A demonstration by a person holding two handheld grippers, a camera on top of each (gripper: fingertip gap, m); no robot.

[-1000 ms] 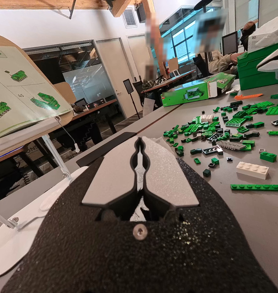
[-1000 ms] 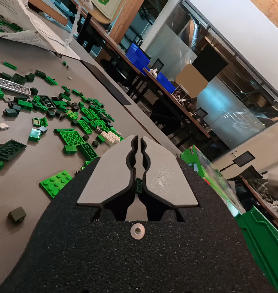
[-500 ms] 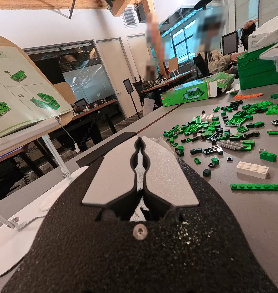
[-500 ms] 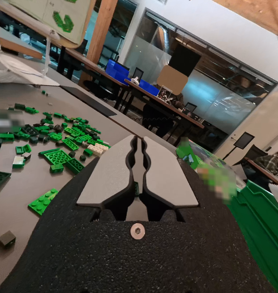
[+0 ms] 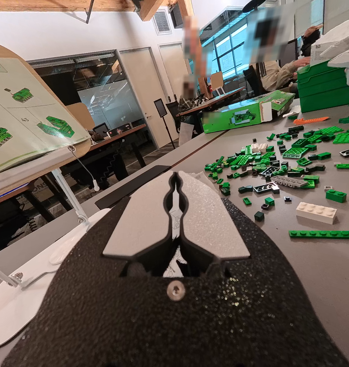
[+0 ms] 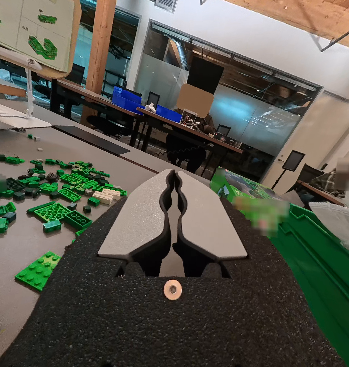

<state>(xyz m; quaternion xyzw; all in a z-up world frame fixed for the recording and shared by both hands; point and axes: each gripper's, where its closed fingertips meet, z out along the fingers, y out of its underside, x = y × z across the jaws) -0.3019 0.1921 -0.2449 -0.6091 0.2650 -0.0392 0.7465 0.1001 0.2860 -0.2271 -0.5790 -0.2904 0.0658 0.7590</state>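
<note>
Green box [image 5: 247, 116]: 1, far edge of tabletop [image 5: 289, 282]. Green bin [image 5: 326, 89]: 1, far right corner. Orange tool [image 5: 308, 120]: 1. Big white brick [image 5: 316, 212]: 1. Long green strip [image 5: 324, 234]: 1. Booklet [image 5: 24, 111] on stand: 1, left edge. Loose green bricks [image 5: 269, 158]: dozens, too many to count.

Bright even indoor light; sharp focus; strong wide-angle bending at edges; glare on glass partitions [image 6: 249, 111].
</note>
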